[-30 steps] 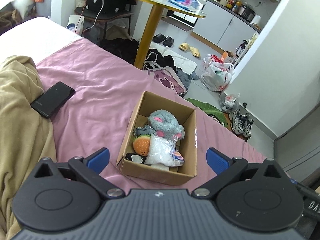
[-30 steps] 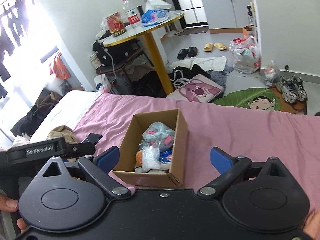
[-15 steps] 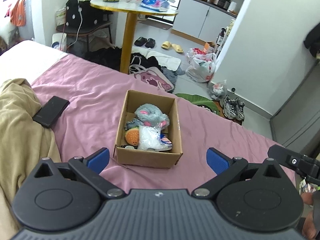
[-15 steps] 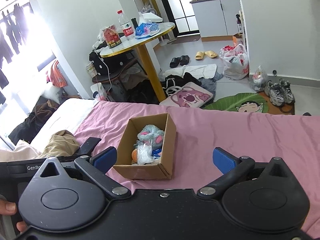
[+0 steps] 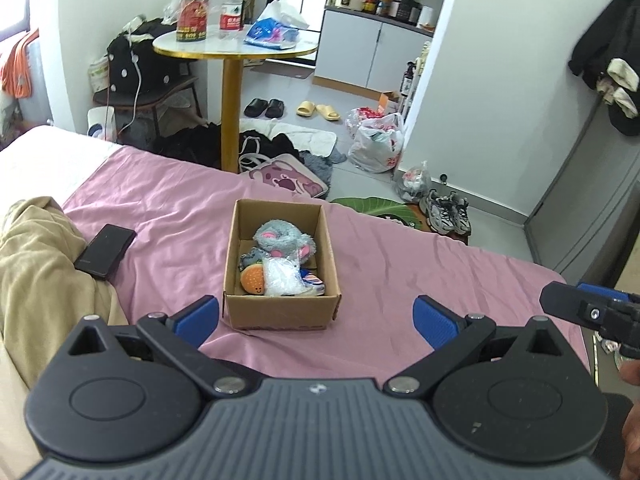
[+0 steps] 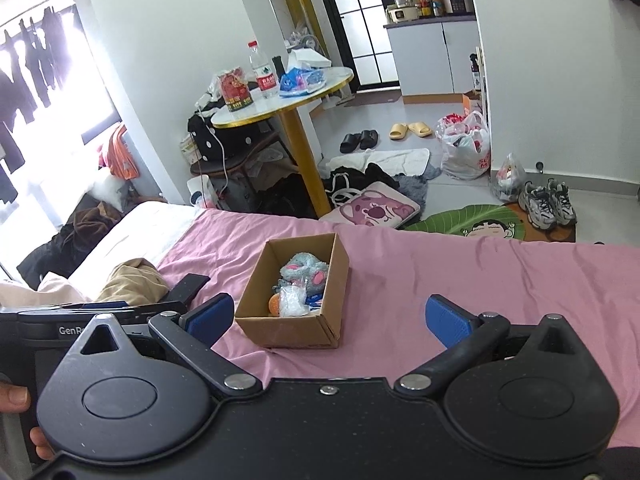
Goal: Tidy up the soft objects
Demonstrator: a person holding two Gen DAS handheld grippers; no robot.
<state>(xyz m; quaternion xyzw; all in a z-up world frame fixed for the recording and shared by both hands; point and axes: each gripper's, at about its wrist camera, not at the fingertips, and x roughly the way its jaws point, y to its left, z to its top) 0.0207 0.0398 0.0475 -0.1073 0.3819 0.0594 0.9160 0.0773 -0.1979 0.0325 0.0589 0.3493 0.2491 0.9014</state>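
An open cardboard box (image 5: 280, 312) (image 6: 296, 332) rests on the pink bedsheet (image 5: 172, 216) (image 6: 460, 272). Inside it lie a grey plush with pink ears (image 5: 282, 238) (image 6: 304, 266), an orange soft toy (image 5: 253, 279) (image 6: 274, 305) and a clear plastic bag (image 5: 282, 276) (image 6: 292, 300). My left gripper (image 5: 316, 316) is open, held back from the box's near wall, with nothing between its blue pads. My right gripper (image 6: 330, 318) is open too, its left pad beside the box's near left corner. The right gripper's body (image 5: 592, 314) shows at the edge of the left wrist view.
A black phone (image 5: 105, 251) lies left of the box beside a tan blanket (image 5: 36, 272) (image 6: 132, 278). Beyond the bed's far edge stand a round gold-legged table (image 5: 236, 48) (image 6: 284, 102), bags, shoes (image 5: 448, 212) and floor clutter.
Both grippers have drawn back and up from the box, so it looks smaller and farther. The contents of the box have not shifted. Both grippers stay open.
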